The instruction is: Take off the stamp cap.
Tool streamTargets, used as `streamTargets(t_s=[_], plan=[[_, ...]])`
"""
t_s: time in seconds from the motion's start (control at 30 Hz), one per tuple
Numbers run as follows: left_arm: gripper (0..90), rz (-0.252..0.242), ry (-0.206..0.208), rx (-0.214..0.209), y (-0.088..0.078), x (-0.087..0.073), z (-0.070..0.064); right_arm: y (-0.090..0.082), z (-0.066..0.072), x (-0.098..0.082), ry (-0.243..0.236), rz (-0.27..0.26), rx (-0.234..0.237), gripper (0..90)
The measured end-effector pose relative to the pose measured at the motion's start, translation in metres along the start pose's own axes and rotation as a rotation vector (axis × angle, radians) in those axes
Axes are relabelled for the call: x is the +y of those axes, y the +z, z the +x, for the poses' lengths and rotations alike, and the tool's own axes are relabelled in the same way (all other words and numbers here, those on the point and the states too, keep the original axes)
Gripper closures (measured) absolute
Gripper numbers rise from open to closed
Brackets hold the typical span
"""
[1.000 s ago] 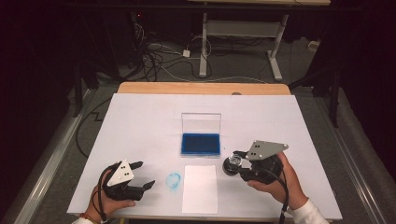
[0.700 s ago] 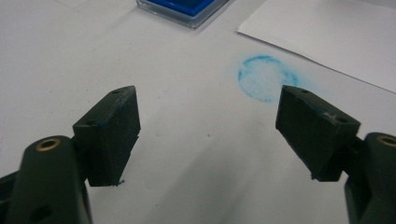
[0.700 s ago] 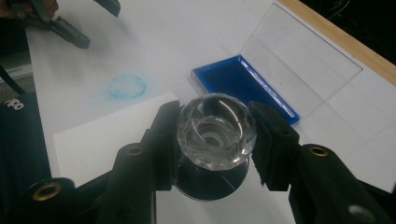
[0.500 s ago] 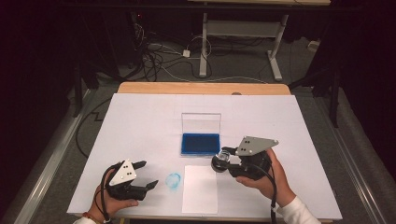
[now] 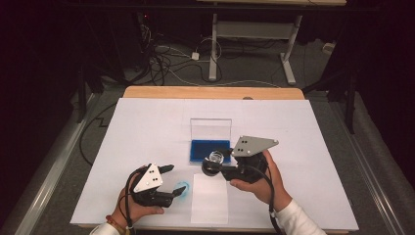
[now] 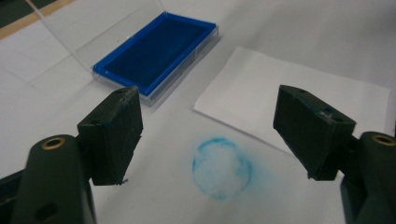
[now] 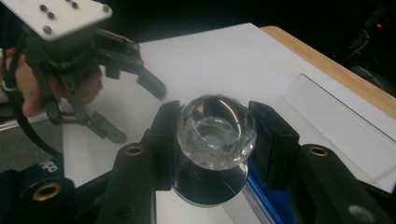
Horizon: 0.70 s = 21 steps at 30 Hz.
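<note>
A dark room with cables on the floor surrounds a wooden table covered by a white sheet (image 5: 147, 127). The right gripper (image 5: 215, 164) grips a clear faceted glass knob-shaped stamp (image 7: 215, 133) between its two jaws, closed against its sides. Just under and beyond that stamp lies a shallow blue ink pad in a clear plastic case (image 5: 208, 149), its transparent lid (image 5: 211, 129) standing open behind it. Below the right gripper rests a small white paper rectangle (image 5: 209, 198). The left gripper (image 5: 171, 182) hovers with its jaws spread wide, holding nothing. Between those jaws, on the sheet, sits a round blue ink ring print (image 6: 222, 167), just beside the paper's near corner; the ink pad lies ahead of the left jaw.
</note>
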<state>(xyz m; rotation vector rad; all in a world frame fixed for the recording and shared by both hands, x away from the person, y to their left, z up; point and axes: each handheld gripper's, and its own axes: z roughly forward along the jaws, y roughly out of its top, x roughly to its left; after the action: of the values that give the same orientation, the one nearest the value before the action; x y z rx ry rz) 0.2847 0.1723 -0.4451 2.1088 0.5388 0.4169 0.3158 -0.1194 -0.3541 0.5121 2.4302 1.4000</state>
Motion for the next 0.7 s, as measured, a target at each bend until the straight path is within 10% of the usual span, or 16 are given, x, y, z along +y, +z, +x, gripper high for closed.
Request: streamTargets(t_s=[0.7], plan=[[25.8, -0.032, 0.034, -0.049, 0.03, 0.024, -0.025, 0.021, 0.027, 0.006, -0.035, 0.002, 0.099, 57.0]])
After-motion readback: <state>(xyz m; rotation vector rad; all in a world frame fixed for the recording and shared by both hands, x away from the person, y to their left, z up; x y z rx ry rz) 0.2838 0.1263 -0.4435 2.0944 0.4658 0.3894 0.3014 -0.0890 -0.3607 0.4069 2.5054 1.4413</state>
